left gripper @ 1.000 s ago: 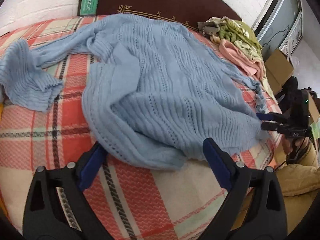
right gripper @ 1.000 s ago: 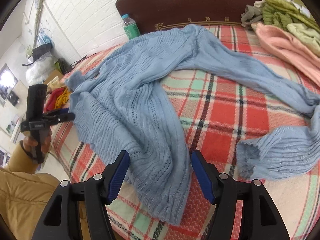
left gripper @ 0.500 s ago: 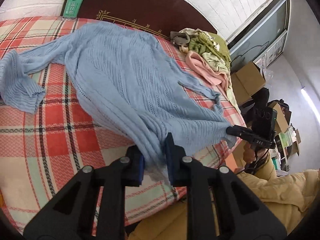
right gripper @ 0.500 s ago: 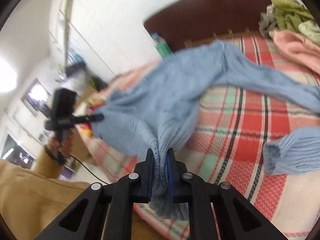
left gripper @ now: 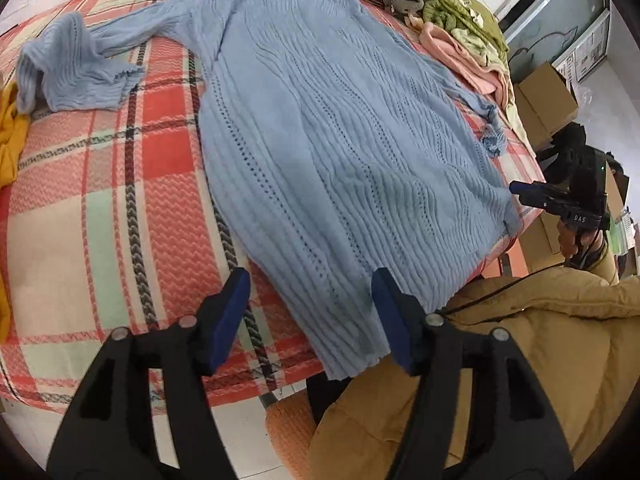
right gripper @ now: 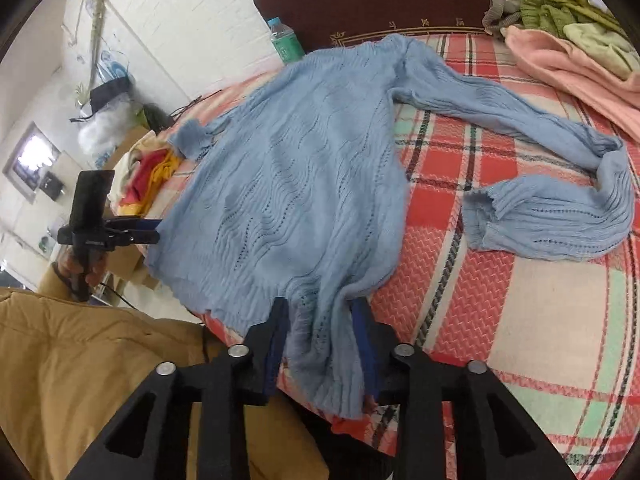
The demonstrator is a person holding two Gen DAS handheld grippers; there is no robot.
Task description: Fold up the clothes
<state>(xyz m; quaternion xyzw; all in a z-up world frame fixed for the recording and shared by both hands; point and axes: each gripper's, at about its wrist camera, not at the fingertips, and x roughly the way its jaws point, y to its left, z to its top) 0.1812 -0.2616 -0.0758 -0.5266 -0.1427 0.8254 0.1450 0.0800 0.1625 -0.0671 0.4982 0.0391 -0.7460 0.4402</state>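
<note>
"DAS" on right gripper; green bottle label unreadable

1. The left gripper has two matt black plastic arms with triangular cut-outs, each with a pair of round silver screws near the top.
2. Its jaws carry flat, dark blue pads on their inner faces.
3. The right gripper is built the same: black arms, silver screws, blue pads.
4. Seen from the side, the right gripper shows a black boxy body with white "DAS" lettering and a small green light.
5. A thin black cable trails from each handle.
6. The person wears a puffy, mustard-tan padded jacket with stitched seams; its cuff reaches the wrist.
</note>
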